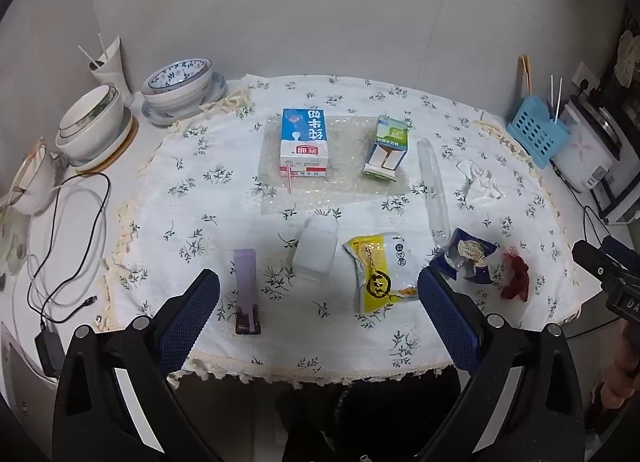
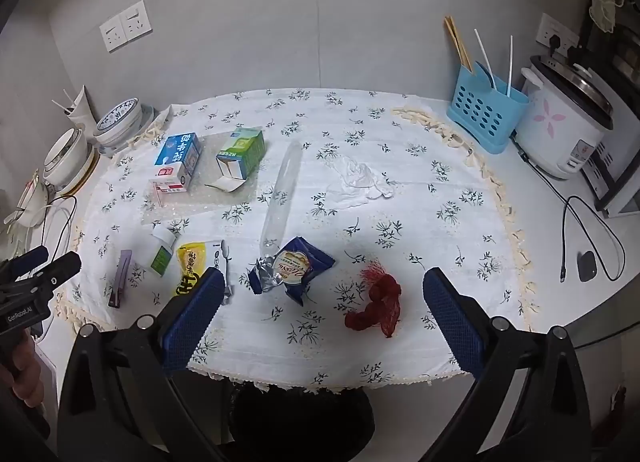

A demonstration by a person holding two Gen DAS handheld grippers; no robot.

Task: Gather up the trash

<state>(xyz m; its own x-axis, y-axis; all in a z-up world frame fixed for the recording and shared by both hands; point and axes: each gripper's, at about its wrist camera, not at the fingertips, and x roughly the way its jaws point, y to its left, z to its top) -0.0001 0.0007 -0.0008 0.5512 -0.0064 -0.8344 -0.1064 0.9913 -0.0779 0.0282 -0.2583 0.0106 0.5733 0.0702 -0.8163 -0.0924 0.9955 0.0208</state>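
The left claw is spread wide apart and holds nothing. It hangs over the near edge of the tabletop, tipped down. The right claw is spread wide too, and it is empty.

The trash lies on a flowery cloth. Between the left claw's two fingers and a little farther away lie a yellow wrapper and a small white bottle. A purple stick box lies just beside the left finger. Farther back, a blue milk box and a green box stand on a clear bubbly sheet.

In front of the right claw lie a blue snack bag and a red net, both between its fingers but not touching them. A long clear tube and a crumpled white tissue lie farther back.

The cloth's near edge hangs right under both claws, with a dark bin below it. Bowls crowd the left side. A blue holder and a rice cooker stand at the right. The middle of the cloth has open room.
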